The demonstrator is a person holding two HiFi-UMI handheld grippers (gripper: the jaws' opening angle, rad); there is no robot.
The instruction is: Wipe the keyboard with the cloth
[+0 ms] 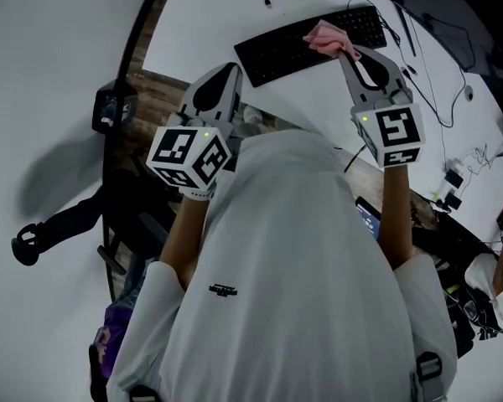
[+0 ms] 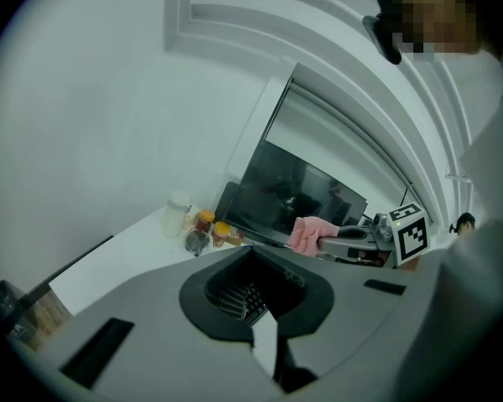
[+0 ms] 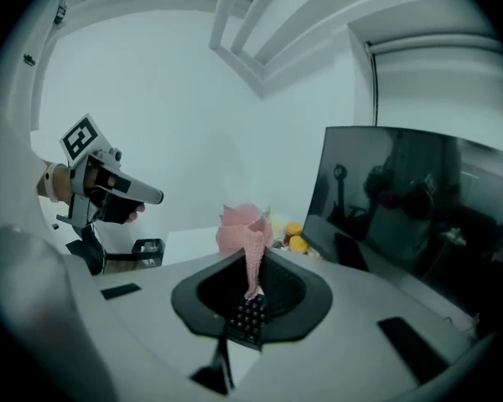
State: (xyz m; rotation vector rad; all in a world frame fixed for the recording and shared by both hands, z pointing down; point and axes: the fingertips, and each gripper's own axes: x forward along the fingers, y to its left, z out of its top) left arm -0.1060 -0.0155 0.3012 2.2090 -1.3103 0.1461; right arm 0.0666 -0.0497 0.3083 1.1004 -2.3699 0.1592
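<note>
Left gripper hangs empty, jaws together, just short of the near edge of the black keyboard on the white desk. Pink cloth sits bunched over the keyboard's right half, pinched in the clamped jaws of the right gripper. Beyond stand small jars and a dark monitor.

Dim, cool, flat light — soft shadows only. Heavy fisheye bending, black corners, and the glossy dark monitor screen shows murky reflections.
</note>
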